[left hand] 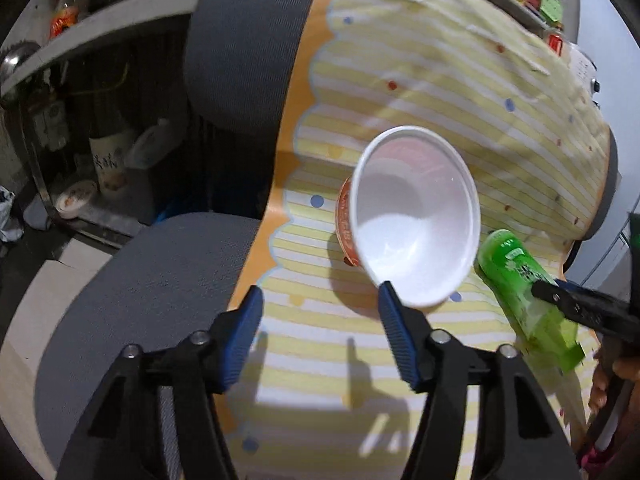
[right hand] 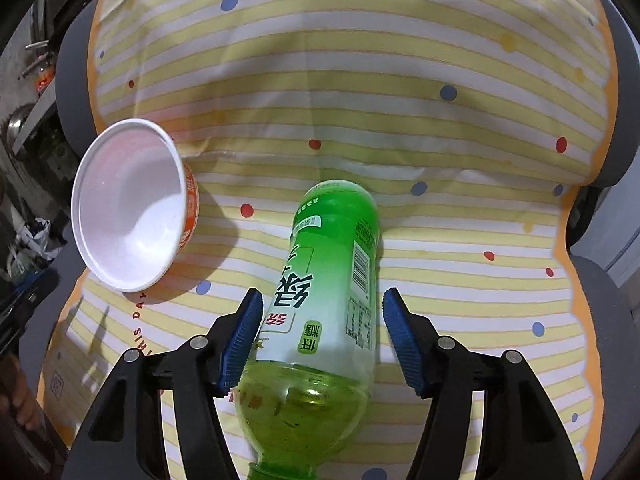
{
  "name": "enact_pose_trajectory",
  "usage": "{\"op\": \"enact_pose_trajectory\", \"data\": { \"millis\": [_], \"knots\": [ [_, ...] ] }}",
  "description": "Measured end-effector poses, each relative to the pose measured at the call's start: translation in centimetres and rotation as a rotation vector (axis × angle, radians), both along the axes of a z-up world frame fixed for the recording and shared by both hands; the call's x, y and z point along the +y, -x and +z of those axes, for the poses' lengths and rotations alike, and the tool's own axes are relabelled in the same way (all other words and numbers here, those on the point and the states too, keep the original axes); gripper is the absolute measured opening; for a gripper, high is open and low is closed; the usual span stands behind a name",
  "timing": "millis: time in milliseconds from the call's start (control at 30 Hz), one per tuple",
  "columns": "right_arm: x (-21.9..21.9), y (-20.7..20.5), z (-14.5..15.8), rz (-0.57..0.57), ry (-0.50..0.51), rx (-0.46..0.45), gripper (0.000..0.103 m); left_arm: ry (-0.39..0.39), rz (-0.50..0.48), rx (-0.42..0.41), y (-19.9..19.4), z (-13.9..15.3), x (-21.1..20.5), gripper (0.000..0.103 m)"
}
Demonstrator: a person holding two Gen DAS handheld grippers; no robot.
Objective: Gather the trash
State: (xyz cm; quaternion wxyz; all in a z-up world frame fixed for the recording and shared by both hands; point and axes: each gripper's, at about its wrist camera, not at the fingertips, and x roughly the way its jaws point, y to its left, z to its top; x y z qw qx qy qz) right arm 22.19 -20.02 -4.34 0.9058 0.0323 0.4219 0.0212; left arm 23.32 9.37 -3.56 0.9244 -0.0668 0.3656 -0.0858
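Green bottle lying between spread right gripper, left gripper wide, empty

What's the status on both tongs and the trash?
Left tongs open, short of tipped bowl. Right tongs open, straddling lying green bottle, no squeeze yet. Nothing blocking on striped cloth.

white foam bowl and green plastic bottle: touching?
Apart. The right wrist view shows striped tablecloth between the tipped white foam bowl and the lying green plastic bottle.
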Motion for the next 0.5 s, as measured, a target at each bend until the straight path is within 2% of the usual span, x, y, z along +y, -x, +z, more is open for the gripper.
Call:
{"op": "enact_pose_trajectory", "data": {
  "millis": [167, 200, 233, 267, 300, 333, 500],
  "knots": [
    [-0.1, 0.6, -0.8, 0.017, -0.048, 0.037, 0.061, 0.022, -0.045, 0.035, -3.5, -1.0, -1.6, 0.053],
    [-0.3, 0.8, -0.7, 0.011, -0.052, 0.026, 0.061, 0.017, -0.048, 0.045, -4.3, -1.2, -1.9, 0.047],
    [-0.6, 1.5, -0.5, -0.006, -0.051, 0.003, 0.060, 0.017, -0.048, 0.065, -5.1, -1.5, -2.0, 0.037],
    [-0.8, 1.8, -0.3, -0.007, -0.052, -0.011, 0.060, 0.018, -0.041, 0.087, -5.6, -1.8, -2.1, 0.034],
    [-1.1, 2.5, -0.1, -0.006, -0.060, -0.028, 0.060, 0.023, -0.043, 0.105, -6.0, -2.1, -2.0, 0.019],
    [-1.3, 2.9, 0.1, -0.006, -0.068, -0.036, 0.060, 0.025, -0.045, 0.113, -6.1, -2.3, -2.1, 0.013],
    [-2.6, 6.9, 1.8, -0.013, -0.119, -0.094, 0.059, 0.064, -0.074, 0.056, -2.9, -0.9, -2.6, 0.004]
  ]
}}
